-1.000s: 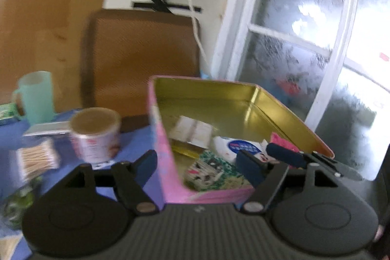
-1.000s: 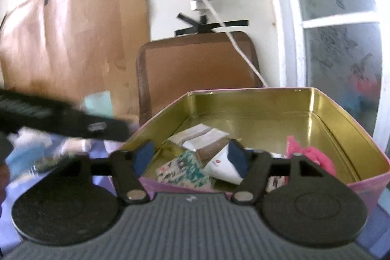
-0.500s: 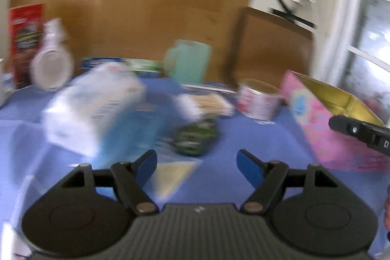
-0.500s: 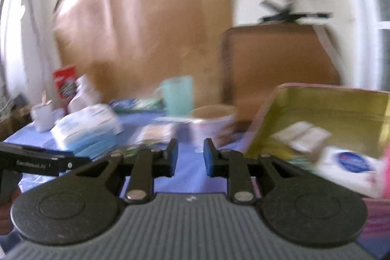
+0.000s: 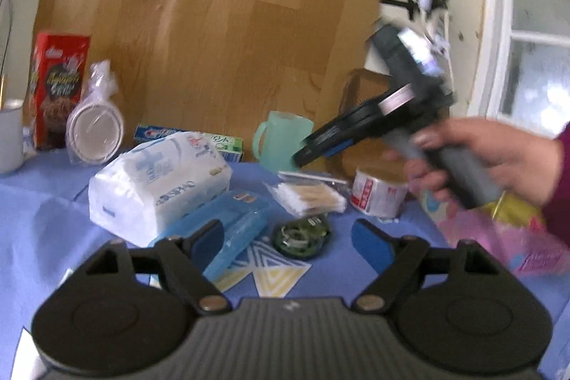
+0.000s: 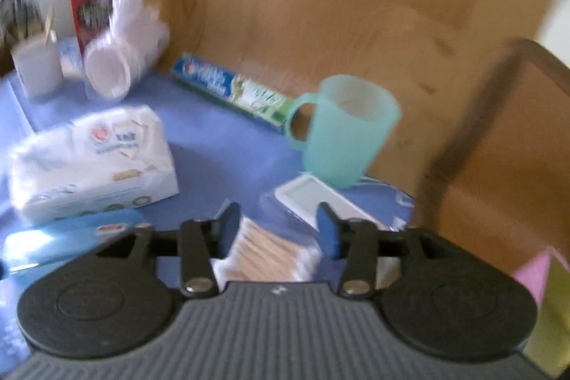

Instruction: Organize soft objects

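From the left wrist, the left gripper hangs released over the blue-clothed counter, the white soft tissue pack near its left finger

From the right wrist, the right gripper gapes empty above a clear cotton-swab packet

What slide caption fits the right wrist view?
Open right claw poised over a clear packet of cotton swabs, beside a mint-green plastic mug.
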Demonstrator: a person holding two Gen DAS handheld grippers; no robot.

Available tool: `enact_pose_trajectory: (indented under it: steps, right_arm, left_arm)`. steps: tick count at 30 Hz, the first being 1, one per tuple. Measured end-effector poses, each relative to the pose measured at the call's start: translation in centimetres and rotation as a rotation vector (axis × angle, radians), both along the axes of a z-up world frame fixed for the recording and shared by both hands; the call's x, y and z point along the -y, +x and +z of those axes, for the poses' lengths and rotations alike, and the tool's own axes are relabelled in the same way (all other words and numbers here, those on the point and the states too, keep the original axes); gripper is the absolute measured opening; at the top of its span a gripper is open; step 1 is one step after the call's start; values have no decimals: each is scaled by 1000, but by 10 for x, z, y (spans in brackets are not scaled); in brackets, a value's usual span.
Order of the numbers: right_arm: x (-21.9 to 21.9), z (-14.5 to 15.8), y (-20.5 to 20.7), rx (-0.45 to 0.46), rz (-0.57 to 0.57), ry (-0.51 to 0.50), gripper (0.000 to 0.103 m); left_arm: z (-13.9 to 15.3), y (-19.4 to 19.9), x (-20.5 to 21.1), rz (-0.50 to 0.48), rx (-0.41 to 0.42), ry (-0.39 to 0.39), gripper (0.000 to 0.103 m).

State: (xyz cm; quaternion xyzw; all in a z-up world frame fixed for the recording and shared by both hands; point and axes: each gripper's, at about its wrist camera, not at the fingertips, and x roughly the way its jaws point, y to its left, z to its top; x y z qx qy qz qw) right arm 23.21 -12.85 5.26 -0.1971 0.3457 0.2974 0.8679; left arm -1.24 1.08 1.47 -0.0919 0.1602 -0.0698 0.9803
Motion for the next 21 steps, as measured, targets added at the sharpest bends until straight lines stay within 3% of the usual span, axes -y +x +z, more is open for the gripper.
enact_pose_trajectory:
  steps: [3, 7, 9, 11, 16, 21]
  right_arm:
    - [-31, -28, 18, 1, -2, -151, 60]
    - [-48, -43, 39, 28, -50, -215, 59]
    - [-43, -40, 46, -14, -74, -170, 31]
    - [-39, -31, 40, 63, -84, -173, 15]
    - [-6, 10, 16, 142, -122, -53, 12]
    - [26, 61, -43, 148, -62, 169, 12]
  left_arm:
    - [-1, 1, -18, 1, -5, -103, 84]
    - [-3, 3, -28, -2, -9, -162, 84]
    - [-3, 2, -26, -6, -2, -157, 84]
    - [-2, 1, -25, -8, 6, -148, 84]
    - [-3, 0, -27, -1, 10, -153, 86]
    - [-3, -1, -26, 14, 13, -150, 86]
